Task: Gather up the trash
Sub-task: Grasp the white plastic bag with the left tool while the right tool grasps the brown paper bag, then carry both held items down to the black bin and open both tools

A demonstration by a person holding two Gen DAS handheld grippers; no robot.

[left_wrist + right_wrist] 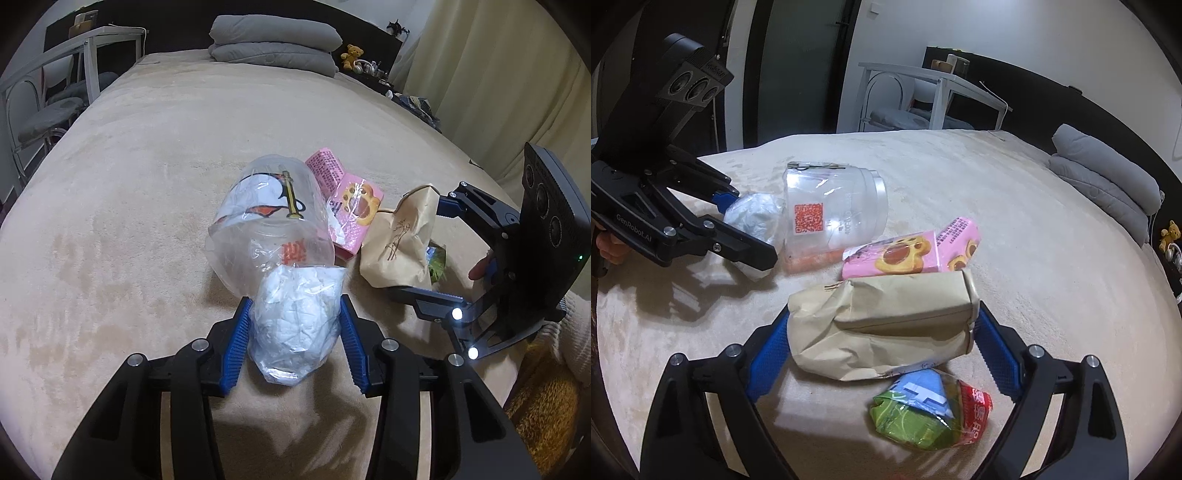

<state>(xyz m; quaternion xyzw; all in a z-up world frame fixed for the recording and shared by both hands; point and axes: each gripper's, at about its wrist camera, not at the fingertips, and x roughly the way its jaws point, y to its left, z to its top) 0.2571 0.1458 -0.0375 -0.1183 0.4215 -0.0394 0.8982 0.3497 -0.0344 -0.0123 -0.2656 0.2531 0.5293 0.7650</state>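
Observation:
Trash lies on a beige bed (pixel 129 184). My left gripper (pixel 295 306) has its blue pads on both sides of a crumpled white tissue wad in clear plastic (pixel 295 317), which also shows in the right wrist view (pixel 753 218). Beyond it lies a clear plastic cup in a bag (pixel 269 218) (pixel 831 214), then a pink snack box (pixel 347 206) (pixel 908 251). My right gripper (pixel 882 325) straddles a brown paper bag (pixel 882 325) (pixel 399 243), pads at both ends. A green, blue and red wrapper (pixel 931 413) lies between its fingers, nearer the camera.
Folded grey bedding (pixel 273 40) sits at the head of the bed. A white table and chairs (pixel 55 85) stand beside the bed. A teddy bear (pixel 352 53) and clutter sit on a dark shelf. Yellow curtains (pixel 498 85) hang on the right.

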